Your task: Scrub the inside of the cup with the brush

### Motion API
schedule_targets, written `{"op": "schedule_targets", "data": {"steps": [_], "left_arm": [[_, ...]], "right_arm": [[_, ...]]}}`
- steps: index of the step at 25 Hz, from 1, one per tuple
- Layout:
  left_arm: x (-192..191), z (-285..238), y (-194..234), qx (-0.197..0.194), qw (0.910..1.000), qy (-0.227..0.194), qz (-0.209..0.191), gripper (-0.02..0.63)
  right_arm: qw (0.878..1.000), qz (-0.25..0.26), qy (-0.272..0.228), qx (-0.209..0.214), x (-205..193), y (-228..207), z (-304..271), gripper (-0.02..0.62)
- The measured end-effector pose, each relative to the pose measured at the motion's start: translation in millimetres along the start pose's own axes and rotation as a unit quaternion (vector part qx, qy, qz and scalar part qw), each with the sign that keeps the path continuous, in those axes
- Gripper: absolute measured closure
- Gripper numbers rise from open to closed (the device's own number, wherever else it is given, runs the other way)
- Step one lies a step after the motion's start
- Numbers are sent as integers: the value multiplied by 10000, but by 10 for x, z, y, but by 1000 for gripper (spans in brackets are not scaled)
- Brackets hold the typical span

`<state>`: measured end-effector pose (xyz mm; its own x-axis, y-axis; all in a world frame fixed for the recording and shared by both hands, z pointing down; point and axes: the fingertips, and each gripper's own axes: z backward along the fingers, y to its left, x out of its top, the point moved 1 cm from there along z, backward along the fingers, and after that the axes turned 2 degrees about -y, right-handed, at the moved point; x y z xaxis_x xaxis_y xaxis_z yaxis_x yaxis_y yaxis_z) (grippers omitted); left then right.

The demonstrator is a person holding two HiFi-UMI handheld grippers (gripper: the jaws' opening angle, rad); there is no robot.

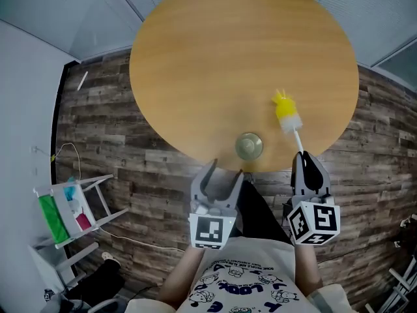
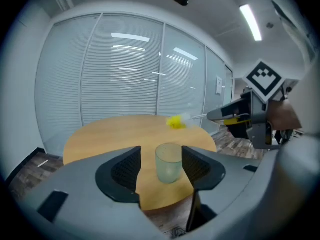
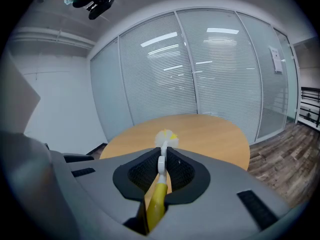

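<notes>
Cup (image 1: pixel 249 146) stands in the head view on the round wooden table (image 1: pixel 215 57), near the edge closest to the person, just beyond the left gripper (image 1: pixel 223 173). It is seen from above as a small pale circle, and whether anything is inside is too small to tell. The brush (image 1: pixel 288 117) lies slanted over the table to the right of the cup, apart from it. Its yellow and white head points away from the person, and the end of its thin white stem is hidden in the right gripper (image 1: pixel 305 160). At the left edge a white rack (image 1: pixel 68 210) with green and pink things stands on the plank floor, partly cut off.

From the left gripper view, the jaws stand clearly apart and the cup shows upright between them, but farther out on the table; the pads do not press on it. Its wall is frosted, so the contents stay hard to make out. The brush head and the right gripper are seen behind it at the right.

From the right gripper view, the jaws are closed on the brush, where the white stem meets the yellow handle. The lower handle end is hidden under the gripper body.
</notes>
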<state>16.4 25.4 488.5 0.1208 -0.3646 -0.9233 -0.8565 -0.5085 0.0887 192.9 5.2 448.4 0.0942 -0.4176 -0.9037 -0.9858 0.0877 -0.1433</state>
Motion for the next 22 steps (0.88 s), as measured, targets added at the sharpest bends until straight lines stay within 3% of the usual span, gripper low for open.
{"op": "schedule_targets", "data": {"steps": [4,12,18,22], "left_arm": [[-143,-97,-72,-186,9992,224,-256,344],[-450,-322,-174,-627,9951,693,-317,286],[-629,-480,-188,-646,9922,945,-486,261],[-728,-606,-199,-652,9914,1065,-378,252]], "right_arm": [[10000,46,67,-5,-17,-44,-69,548],[9998,5,215,-38,-81,-91,-157,548],[9996,56,269,-59,-111,-139,-183,548],[9995,85,304,-79,-113,-198,-189,548]]}}
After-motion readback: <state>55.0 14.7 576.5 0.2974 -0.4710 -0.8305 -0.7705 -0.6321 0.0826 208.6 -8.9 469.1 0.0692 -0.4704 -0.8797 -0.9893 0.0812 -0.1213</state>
